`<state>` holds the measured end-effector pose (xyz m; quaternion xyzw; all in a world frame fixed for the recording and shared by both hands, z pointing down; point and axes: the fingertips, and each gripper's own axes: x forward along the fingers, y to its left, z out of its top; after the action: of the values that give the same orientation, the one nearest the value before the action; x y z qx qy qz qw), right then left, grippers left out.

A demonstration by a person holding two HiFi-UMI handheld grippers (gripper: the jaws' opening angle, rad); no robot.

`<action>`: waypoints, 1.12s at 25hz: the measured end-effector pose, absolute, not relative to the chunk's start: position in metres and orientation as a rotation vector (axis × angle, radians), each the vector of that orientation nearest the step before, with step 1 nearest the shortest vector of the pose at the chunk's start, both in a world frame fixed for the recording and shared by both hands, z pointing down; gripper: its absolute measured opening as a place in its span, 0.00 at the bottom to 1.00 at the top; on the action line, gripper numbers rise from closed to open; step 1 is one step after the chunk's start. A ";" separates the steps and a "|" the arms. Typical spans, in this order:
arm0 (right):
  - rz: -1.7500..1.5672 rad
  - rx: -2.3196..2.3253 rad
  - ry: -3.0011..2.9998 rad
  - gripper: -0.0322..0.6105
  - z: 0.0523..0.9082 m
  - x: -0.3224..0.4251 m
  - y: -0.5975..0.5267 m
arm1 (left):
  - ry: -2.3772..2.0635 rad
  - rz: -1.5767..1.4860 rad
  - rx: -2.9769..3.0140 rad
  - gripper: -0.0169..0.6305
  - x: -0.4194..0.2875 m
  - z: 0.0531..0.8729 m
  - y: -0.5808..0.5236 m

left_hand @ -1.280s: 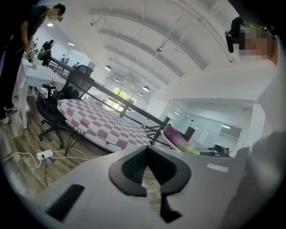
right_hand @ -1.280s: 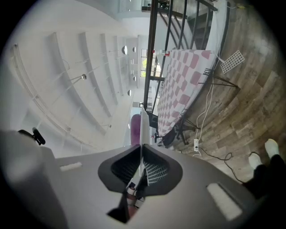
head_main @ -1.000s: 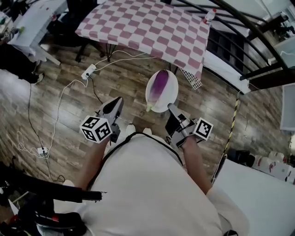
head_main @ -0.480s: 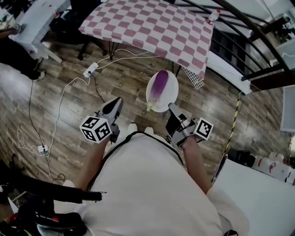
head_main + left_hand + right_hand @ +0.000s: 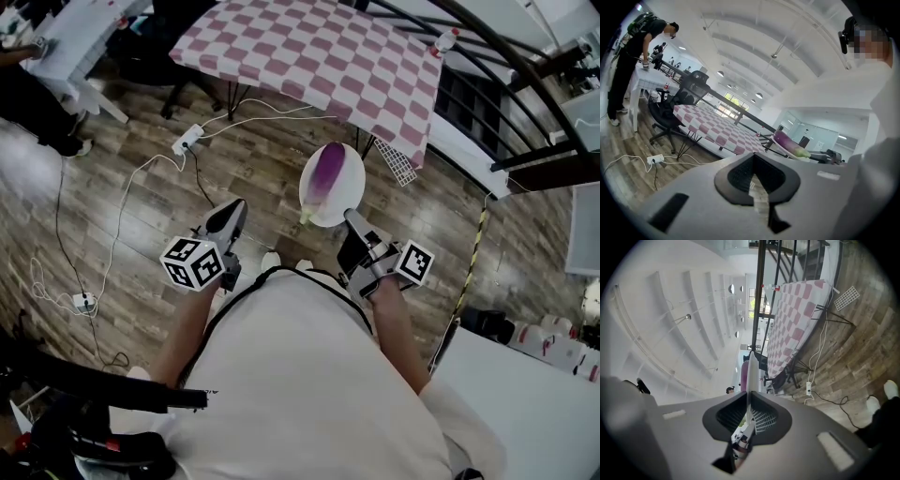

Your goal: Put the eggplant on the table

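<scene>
A purple eggplant (image 5: 325,172) with a green stem end lies on a white plate (image 5: 349,192), carried above the wooden floor. My right gripper (image 5: 352,221) is shut on the plate's near rim. In the right gripper view the plate (image 5: 750,373) stands edge-on between the jaws of my right gripper (image 5: 748,409), with the eggplant (image 5: 744,374) behind it. My left gripper (image 5: 231,216) hangs to the left of the plate, shut and empty. The left gripper view shows its jaws closed at my left gripper (image 5: 755,182), and the eggplant (image 5: 786,142) off to the right. The table (image 5: 309,49) with a pink checked cloth stands ahead.
A white power strip (image 5: 183,142) and cables trail over the floor at left. A black railing (image 5: 506,66) runs at right, with a bottle (image 5: 447,39) on the table's far corner. An office chair (image 5: 684,101) and a person (image 5: 633,61) at a white desk stand at left.
The table and floor have slid slightly down and right in the head view as both grippers and the plate moved toward the table. The grip on the plate is unchanged.
</scene>
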<state>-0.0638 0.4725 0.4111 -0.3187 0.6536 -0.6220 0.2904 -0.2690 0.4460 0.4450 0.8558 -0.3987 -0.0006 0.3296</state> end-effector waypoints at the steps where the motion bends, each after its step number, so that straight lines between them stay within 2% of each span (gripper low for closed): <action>1: -1.661 -0.851 1.746 0.10 0.411 -0.068 0.473 | -1.044 -0.006 2.238 0.03 -0.273 0.445 0.446; 28: -1.684 -0.818 1.820 0.10 0.404 -0.133 0.425 | -1.150 -0.063 2.161 0.03 -0.359 0.459 0.424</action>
<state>-0.1328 0.4252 0.4036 -0.3024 0.6728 -0.6222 0.2621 -0.3588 0.4237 0.4590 0.8301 -0.4418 -0.0240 0.3392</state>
